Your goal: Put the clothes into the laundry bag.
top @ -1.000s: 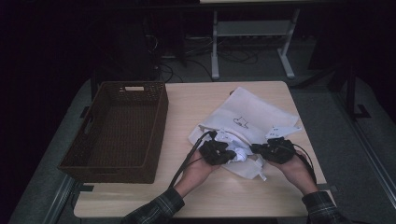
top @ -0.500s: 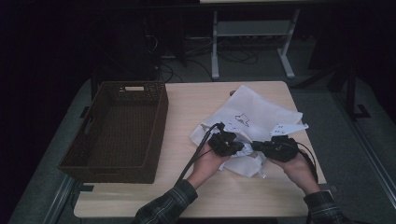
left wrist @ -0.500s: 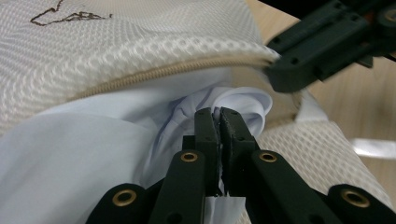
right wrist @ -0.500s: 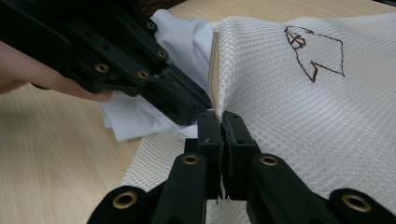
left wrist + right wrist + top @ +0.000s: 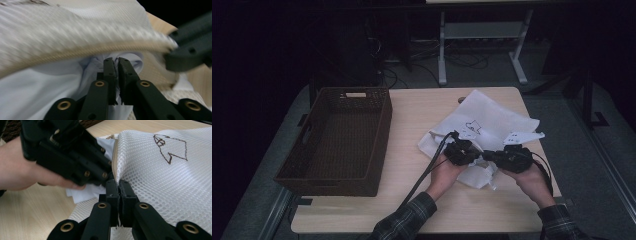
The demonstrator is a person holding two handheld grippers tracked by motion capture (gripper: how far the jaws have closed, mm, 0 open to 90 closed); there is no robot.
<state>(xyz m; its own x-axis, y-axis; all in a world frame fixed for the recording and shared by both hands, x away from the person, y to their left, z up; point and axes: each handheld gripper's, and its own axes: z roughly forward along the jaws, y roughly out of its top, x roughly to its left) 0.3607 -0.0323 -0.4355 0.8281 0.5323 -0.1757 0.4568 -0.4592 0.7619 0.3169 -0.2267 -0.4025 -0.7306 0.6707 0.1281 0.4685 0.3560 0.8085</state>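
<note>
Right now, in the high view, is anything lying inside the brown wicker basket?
No, the brown wicker basket shows a bare woven floor, while the white mesh bag lies on the table beside it.

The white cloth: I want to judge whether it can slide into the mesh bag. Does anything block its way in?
Nothing visible blocks it. The left hand-held gripper pinches the white cloth right at the mesh bag edge, which the right hand-held gripper clamps.

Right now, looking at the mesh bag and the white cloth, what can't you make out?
- Left gripper view: the mesh bag rim is motion-blurred; the left gripper covers the spot where its jaws pinch the white cloth.
- High view: both grippers and hands cover the bag opening, so how far the cloth is inside stays unclear.
- Right gripper view: the right gripper covers the bag edge it pinches.
</note>
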